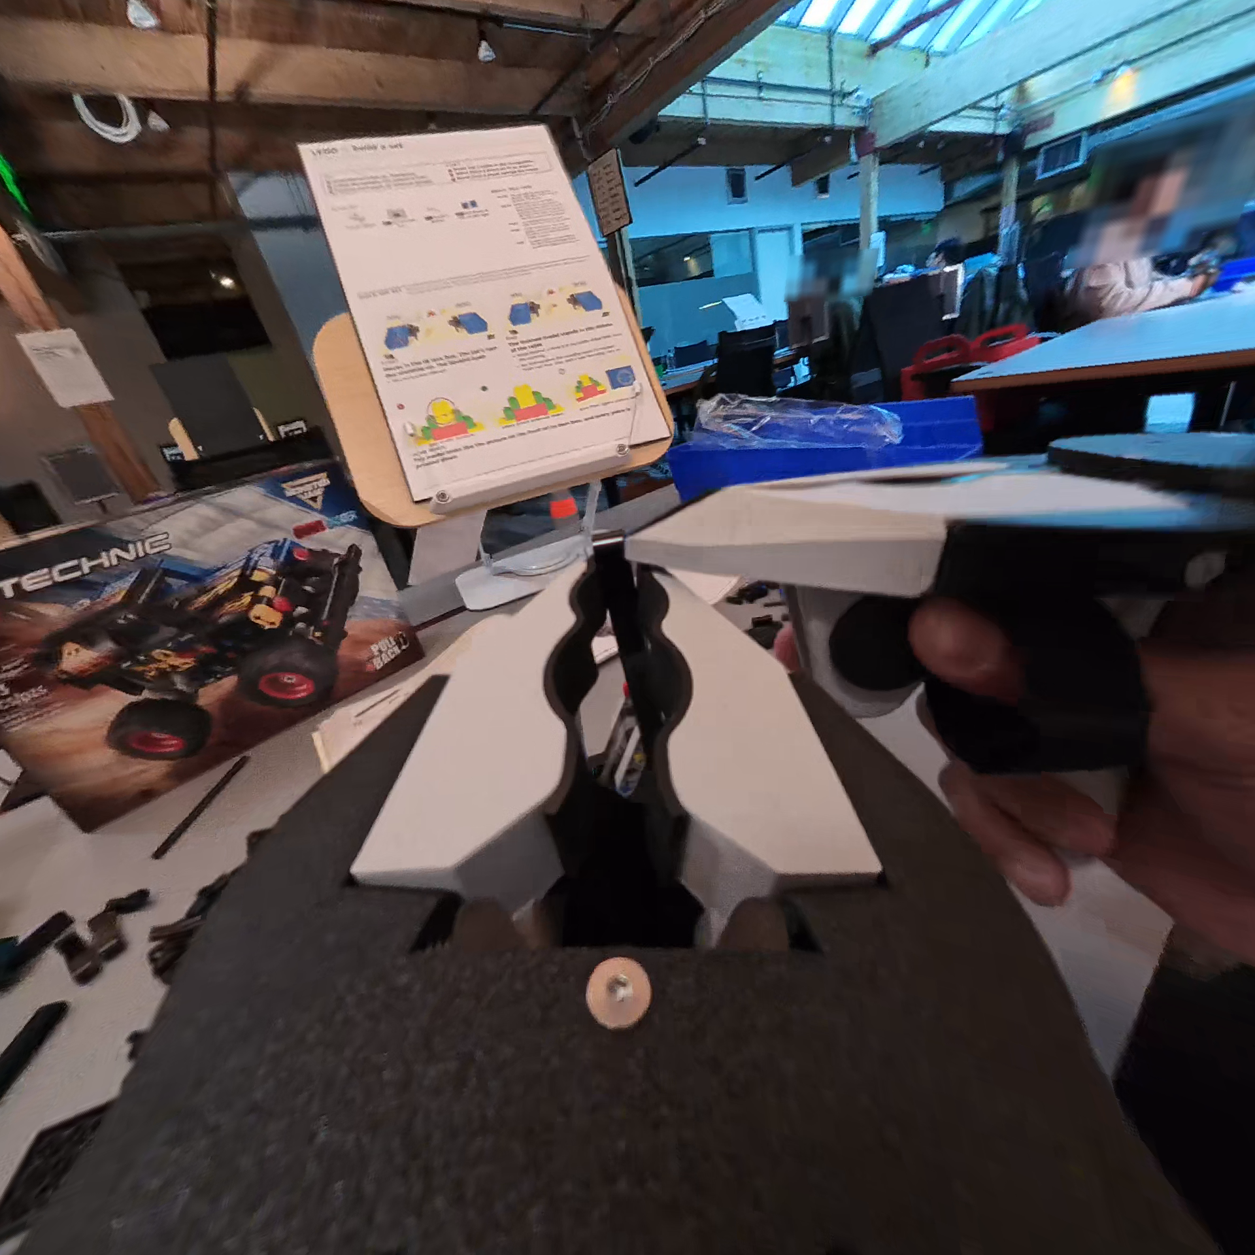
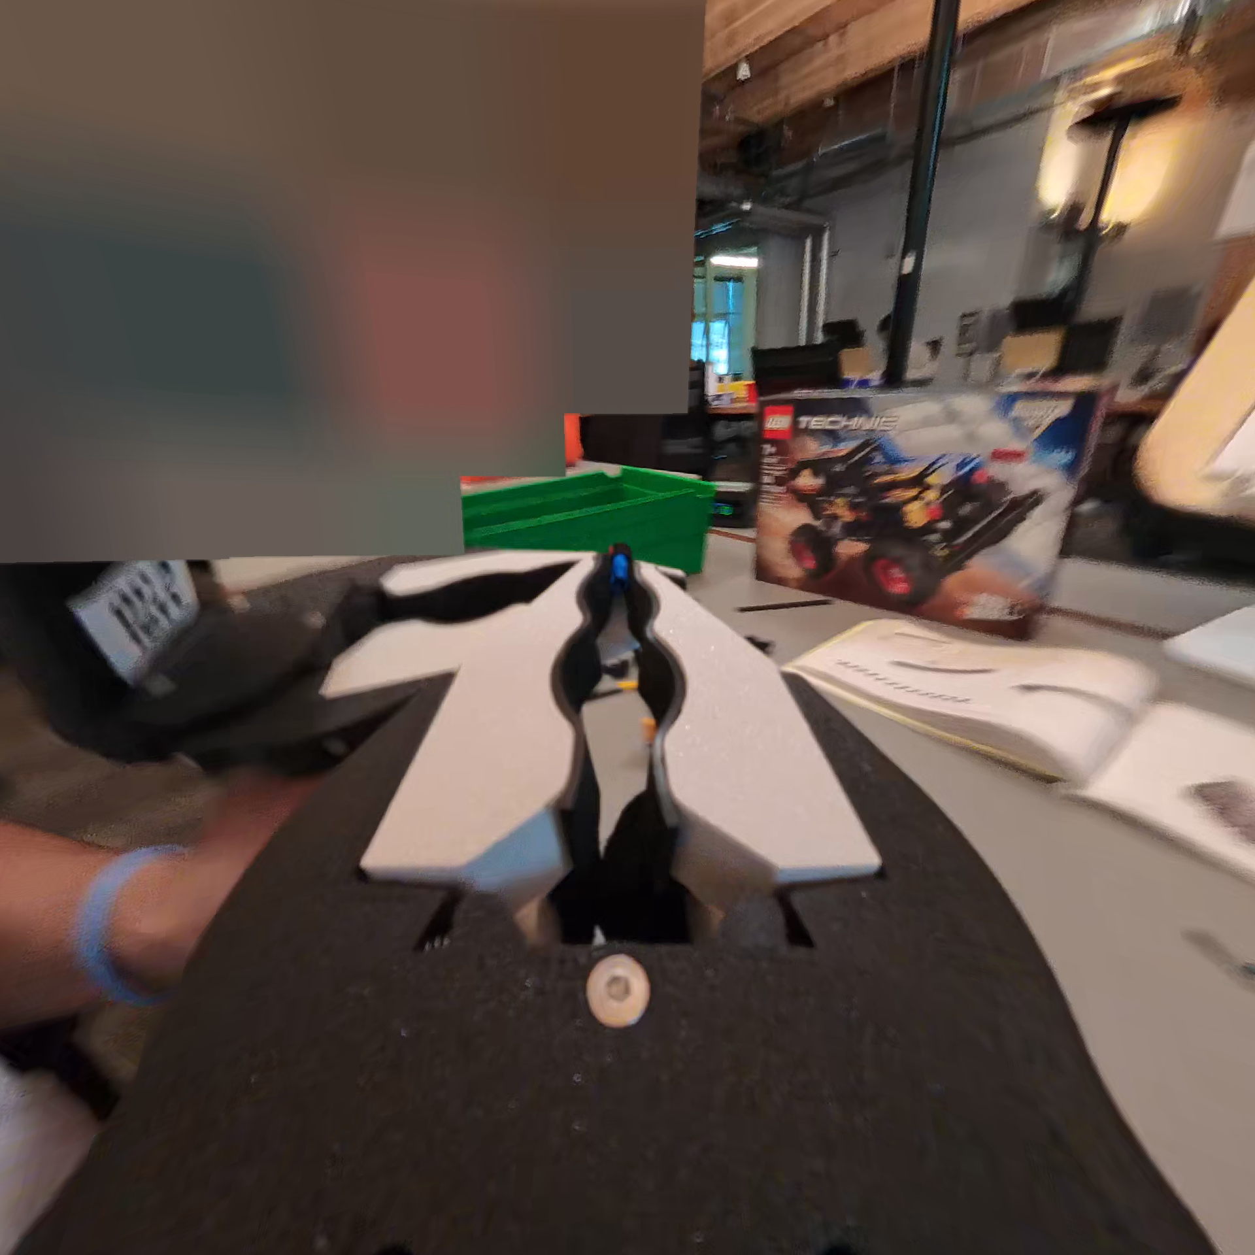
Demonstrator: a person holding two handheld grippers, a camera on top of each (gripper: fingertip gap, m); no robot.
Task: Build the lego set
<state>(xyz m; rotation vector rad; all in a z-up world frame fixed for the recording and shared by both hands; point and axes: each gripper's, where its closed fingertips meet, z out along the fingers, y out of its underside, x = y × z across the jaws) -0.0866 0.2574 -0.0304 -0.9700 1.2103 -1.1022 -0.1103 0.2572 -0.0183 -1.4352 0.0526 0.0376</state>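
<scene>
A slim black Lego beam [image 1: 621, 611] stands nearly upright between the tips of the left gripper [image 1: 614, 577], whose grey, wavy-edged fingers [image 1: 489, 733] are closed narrowly around it above the pale table [image 1: 88, 883]. The right gripper [image 1: 635, 543] reaches in from the side – its flat, matte wedge of a finger tip meets the top of the beam, where a small dark pin end shows. In its own view, the right gripper [image 2: 618, 567] pinches a small blue pin [image 2: 618, 569] at its very tips, the jaws drawn almost together. Both tools share the same make: smooth light-grey fingers with black scalloped inner pads, set on a coarse, grainy black base plate [image 1: 611, 1086] with a round metal screw. A hand [image 1: 1086, 733] wraps the right tool's rounded black grip, fingers curled under it; a wrist with a pale blue band [image 2: 108, 923] shows beside the left tool. Loose black pieces [image 1: 102, 937] are scattered on the table at the left – dark and blurred. Behind them leans the glossy set box [image 1: 190, 638], printed with a monster truck. An open instruction booklet [image 2: 985, 686] lies flat near the box. A laminated sheet sits on a rounded wooden stand [image 1: 475, 312]; a green plastic bin [image 2: 591, 509] and a blue bin [image 1: 828, 448] sit farther back.
</scene>
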